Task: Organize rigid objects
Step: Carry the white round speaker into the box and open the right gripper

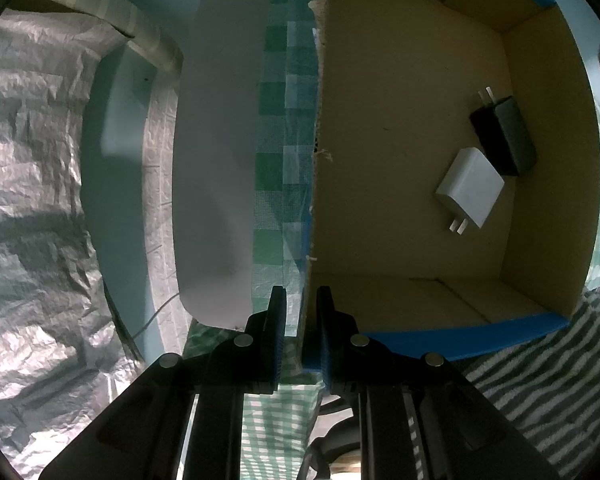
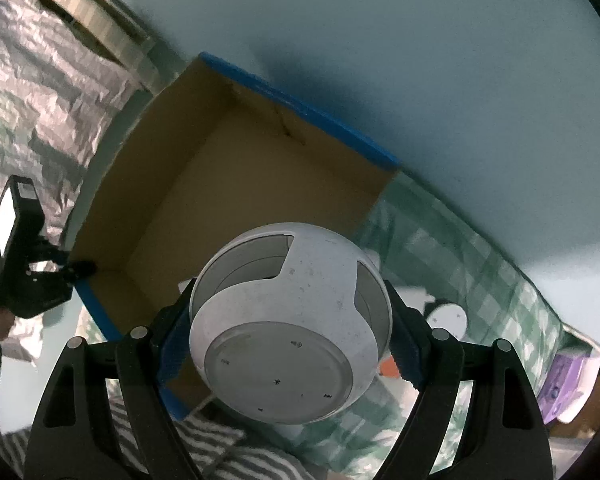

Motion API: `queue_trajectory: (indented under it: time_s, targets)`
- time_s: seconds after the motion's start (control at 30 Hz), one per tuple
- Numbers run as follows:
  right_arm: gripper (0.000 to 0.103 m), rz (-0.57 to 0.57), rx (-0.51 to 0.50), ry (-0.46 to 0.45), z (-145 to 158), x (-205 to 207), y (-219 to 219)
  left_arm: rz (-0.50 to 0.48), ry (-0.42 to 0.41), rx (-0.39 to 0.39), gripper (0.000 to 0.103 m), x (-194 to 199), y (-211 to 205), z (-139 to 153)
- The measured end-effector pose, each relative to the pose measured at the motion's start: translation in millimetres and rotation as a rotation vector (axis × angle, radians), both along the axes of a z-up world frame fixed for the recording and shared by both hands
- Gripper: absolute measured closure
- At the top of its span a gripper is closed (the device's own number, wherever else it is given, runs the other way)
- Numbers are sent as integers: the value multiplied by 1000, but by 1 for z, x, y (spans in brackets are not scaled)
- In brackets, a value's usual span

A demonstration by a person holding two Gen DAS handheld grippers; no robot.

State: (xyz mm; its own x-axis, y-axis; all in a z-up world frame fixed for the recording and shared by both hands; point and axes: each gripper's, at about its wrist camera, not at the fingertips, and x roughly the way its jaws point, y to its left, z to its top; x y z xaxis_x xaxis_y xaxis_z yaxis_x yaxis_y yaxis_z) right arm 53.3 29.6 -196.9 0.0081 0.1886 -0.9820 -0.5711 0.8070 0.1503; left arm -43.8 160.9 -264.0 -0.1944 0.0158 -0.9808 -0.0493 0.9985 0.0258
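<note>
A cardboard box [image 1: 380, 168] with blue outer walls stands open on the checked cloth. On its floor lie a white charger [image 1: 470, 188] and a black charger [image 1: 504, 136], side by side. My left gripper [image 1: 301, 314] is shut on the box's near left wall at the corner. The right wrist view shows that left gripper [image 2: 78, 269] pinching the same box [image 2: 220, 184]. My right gripper [image 2: 290, 296] is shut on a white round speaker [image 2: 300, 320], which hangs above the box's near right corner and hides part of it.
A green checked tablecloth [image 2: 440, 248] covers the table, with a grey striped cloth [image 1: 540, 380] at the front. Crinkled silver sheeting [image 1: 32, 200] lies to the left. A small white round device [image 2: 448, 318] and a purple box [image 2: 564, 380] sit right of the box.
</note>
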Motion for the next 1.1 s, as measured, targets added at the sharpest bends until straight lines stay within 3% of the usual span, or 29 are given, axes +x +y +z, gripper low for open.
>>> queue_trajectory:
  time_s: [0.33, 0.6, 1.1]
  targets:
    - [20, 57, -32, 32, -38, 5, 31, 6, 4, -1, 88, -1, 4, -2]
    - [20, 69, -44, 34, -52, 6, 38, 8, 5, -2, 85, -1, 7, -1]
    - [20, -6, -8, -37, -18, 17, 21, 0, 6, 4, 85, -1, 5, -1]
